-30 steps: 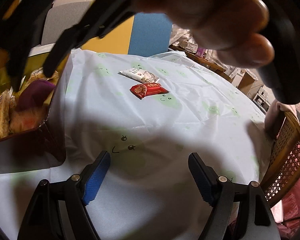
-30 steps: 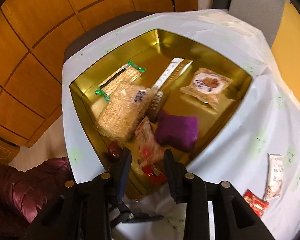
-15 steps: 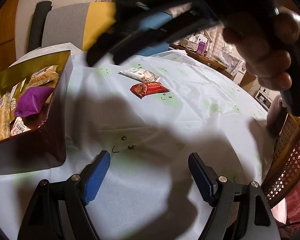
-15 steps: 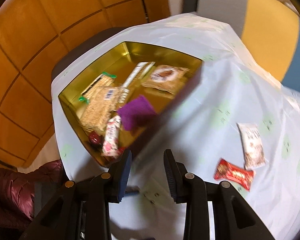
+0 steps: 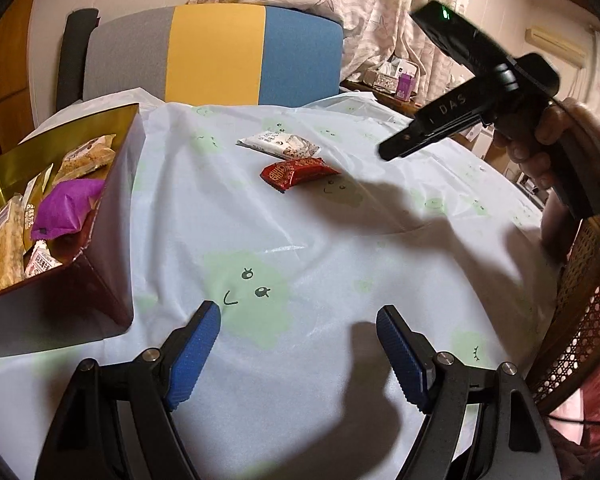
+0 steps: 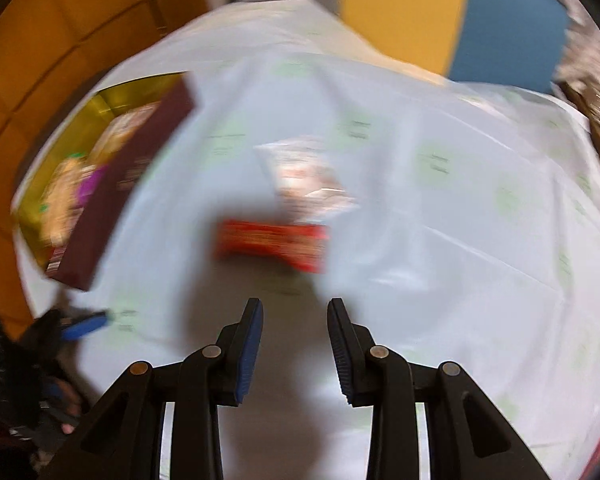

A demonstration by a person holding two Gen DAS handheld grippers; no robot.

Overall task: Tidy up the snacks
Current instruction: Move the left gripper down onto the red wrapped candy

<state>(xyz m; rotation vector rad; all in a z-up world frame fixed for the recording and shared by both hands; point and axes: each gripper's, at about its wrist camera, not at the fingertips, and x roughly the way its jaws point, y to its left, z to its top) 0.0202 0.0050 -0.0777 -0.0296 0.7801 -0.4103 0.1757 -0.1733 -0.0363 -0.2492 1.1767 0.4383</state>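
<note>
A red snack packet (image 5: 296, 173) (image 6: 271, 243) and a white snack packet (image 5: 281, 145) (image 6: 308, 178) lie side by side on the pale tablecloth. A gold-lined box (image 5: 4, 168) (image 6: 100, 100) at the left holds several snacks, a purple pouch (image 5: 66, 208) among them. My left gripper (image 5: 298, 354) hovers low over the cloth, open and empty. My right gripper (image 6: 295, 346) hangs above the cloth just short of the red packet, its jaws a narrow gap apart with nothing between them; in the left wrist view its black fingers (image 5: 404, 146) point down to the right of the packets.
A grey, yellow and blue chair back (image 5: 212, 56) stands behind the table. A cane chair (image 5: 580, 320) sits at the right edge. A cluttered shelf (image 5: 396, 80) is further back. The right wrist view is motion-blurred.
The right gripper has swung from over the gold box across to the two packets on the cloth, rolling as it went. The left gripper has stayed put.
</note>
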